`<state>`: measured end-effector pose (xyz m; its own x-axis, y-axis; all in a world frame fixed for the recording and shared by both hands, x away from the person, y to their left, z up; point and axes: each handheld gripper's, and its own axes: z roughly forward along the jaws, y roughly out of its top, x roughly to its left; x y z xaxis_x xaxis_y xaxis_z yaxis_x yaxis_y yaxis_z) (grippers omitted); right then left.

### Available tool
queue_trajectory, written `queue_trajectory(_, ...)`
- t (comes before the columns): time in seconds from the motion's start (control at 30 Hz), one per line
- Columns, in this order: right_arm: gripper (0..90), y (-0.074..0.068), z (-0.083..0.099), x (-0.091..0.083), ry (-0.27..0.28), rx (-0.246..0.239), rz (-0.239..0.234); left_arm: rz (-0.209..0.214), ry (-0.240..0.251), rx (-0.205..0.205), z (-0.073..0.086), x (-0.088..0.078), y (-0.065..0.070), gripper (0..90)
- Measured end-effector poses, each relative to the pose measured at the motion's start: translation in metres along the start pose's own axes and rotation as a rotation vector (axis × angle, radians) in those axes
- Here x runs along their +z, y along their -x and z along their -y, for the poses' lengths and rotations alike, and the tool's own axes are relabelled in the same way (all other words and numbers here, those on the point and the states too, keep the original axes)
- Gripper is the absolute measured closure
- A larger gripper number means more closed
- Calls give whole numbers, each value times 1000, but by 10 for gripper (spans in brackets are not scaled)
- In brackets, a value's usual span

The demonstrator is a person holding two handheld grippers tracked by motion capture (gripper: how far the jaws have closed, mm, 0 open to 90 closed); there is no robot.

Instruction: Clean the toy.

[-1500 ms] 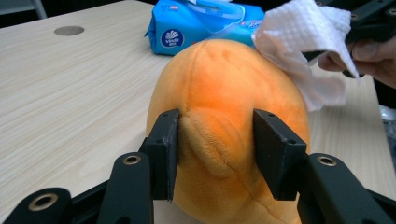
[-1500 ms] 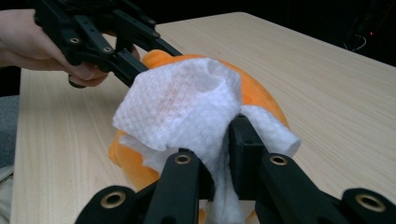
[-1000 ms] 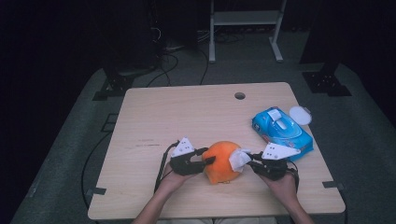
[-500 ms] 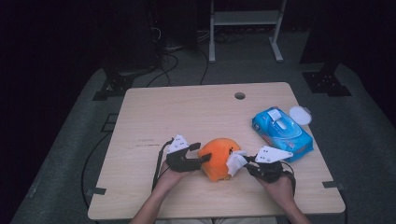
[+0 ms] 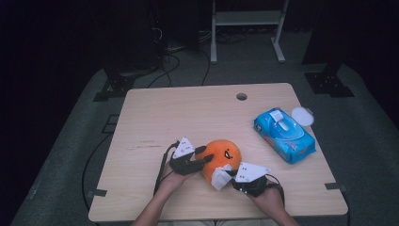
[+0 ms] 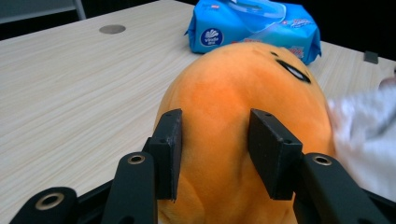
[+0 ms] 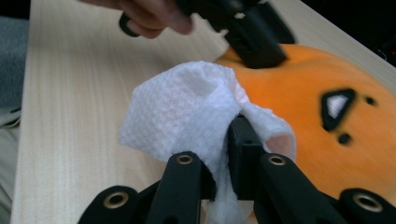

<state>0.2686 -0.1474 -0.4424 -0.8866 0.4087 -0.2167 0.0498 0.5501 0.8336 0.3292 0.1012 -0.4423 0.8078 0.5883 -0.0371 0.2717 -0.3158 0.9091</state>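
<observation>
The white wipe (image 6: 369, 140) is blurred (cut off at right).

Surface (image 5: 179, 117): pale wood-grain rectangular top, light laminate, round cable hole (image 5: 241, 96) near far edge, right of centre. Dark brackets at near-left and near-right edges. Faint scuff marks left of centre.

Orange plush toy (image 5: 222, 157) rests on surface near front edge, about centre, black face marks turned right.

Blue wet-wipe pack (image 5: 283, 135) lies flat at right side, angled, white flip lid on top, well apart from plush.

Small round white lid (image 5: 302, 116) just beyond pack, at right edge.
</observation>
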Motion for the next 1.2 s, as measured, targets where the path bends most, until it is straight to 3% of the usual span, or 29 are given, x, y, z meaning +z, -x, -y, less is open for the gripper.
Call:
queue_trajectory(0.17, 822, 29, 13, -19, 37, 136, 88, 2, 5, -32, 2, 0, -5, 558)
queue_trajectory(0.23, 822, 34, 17, -23, 38, 179, 99, 11, 14, -24, 2, 0, -3, 553)
queue_trajectory(0.37, 822, 29, 10, -23, 45, 138, 79, 40, 29, 3, 0, 1, 3, 549)
queue_trajectory(0.5, 822, 39, 9, -34, 96, 189, 104, 70, 41, 71, -3, 2, 13, 550)
queue_trajectory(0.63, 820, 52, 15, -43, 103, 244, 145, 88, 43, 133, -6, 2, 24, 549)
queue_trajectory(0.73, 798, 54, 18, -42, 107, 280, 113, 99, 39, 156, -7, 2, 27, 549)
queue_trajectory(0.83, 743, 52, 18, -39, 112, 294, 80, 112, 40, 152, -7, 1, 28, 549)
queue_trajectory(0.93, 660, 51, 16, -37, 124, 301, 56, 120, 35, 176, -8, 1, 32, 549)
queue_trajectory(1.1, 650, 51, 18, -33, 115, 308, 55, 139, 29, 199, -8, 2, 37, 545)
queue_trajectory(1.2, 707, 54, 22, -33, 101, 326, 59, 154, 32, 195, -8, 2, 37, 537)
